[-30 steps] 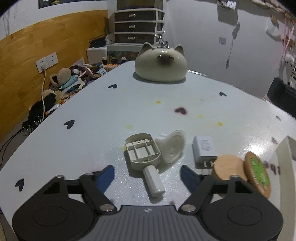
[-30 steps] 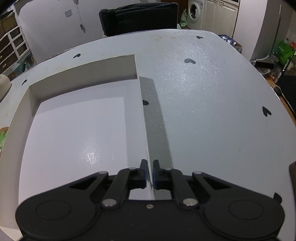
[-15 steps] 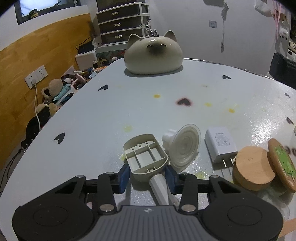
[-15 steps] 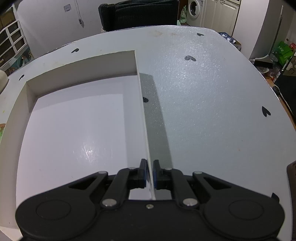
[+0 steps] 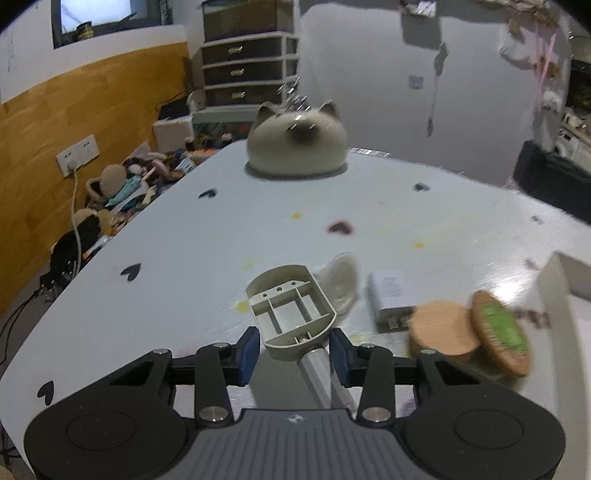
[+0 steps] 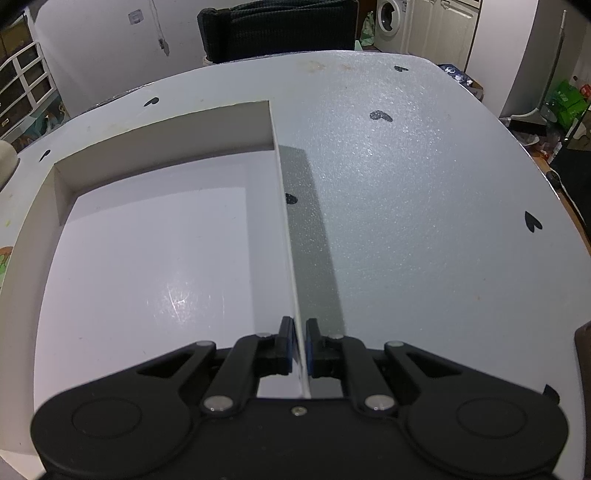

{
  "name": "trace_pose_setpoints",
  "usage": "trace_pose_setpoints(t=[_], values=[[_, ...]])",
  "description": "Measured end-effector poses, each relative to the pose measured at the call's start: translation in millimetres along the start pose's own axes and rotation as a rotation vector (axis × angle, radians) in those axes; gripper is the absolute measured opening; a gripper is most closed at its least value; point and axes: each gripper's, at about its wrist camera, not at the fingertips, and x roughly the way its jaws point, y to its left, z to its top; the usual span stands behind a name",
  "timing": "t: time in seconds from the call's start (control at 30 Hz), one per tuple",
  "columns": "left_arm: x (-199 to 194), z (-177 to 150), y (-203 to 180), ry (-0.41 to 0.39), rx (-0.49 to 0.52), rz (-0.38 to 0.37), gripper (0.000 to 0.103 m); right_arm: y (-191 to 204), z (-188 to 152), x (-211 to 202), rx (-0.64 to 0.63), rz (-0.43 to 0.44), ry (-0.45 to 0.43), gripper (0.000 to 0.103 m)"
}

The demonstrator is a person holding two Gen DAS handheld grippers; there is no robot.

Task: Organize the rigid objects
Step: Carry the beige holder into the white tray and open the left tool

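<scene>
My left gripper [image 5: 294,350] is shut on a beige plastic scoop-shaped part [image 5: 291,312] with a white handle and holds it lifted off the table. Below lie a white suction cup [image 5: 341,280], a white charger plug [image 5: 389,293], a round wooden block [image 5: 443,328] and a cork coaster with a green print [image 5: 500,332]. My right gripper [image 6: 300,341] is shut on the right wall of a shallow white box [image 6: 284,229], whose floor is bare.
A cream cat-shaped ceramic piece [image 5: 297,142] stands at the table's far end. The white box's corner [image 5: 561,280] shows at the right in the left wrist view. Clutter and drawers lie beyond the left edge. A black chair [image 6: 277,27] stands behind the table.
My left gripper closed on the scoop-shaped part and lifted it off the table; the view has risen and swung. My right gripper stays clamped on the box wall.
</scene>
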Motion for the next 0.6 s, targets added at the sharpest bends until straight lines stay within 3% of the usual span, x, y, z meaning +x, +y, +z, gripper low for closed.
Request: trace_pose_setpoints(t=[0.13, 0.37, 0.6], values=[[-21.8, 6.9, -22.1, -0.041, 0.035, -0.083, 0.042, 0.1, -0.6, -0.6, -0.003, 0.001, -0.002, 0.007], [-46.1, 17.1, -85.6, -0.090, 0.172, -0.306, 0.042, -1.4, -2.3, -1.9, 0.002, 0.011, -0.011, 0.007], [-53.5, 11.6, -154.3, -0.069, 0.319, -0.473, 0.042, -2.0, -2.9, -2.9, 0.002, 0.013, -0.015, 0.007]])
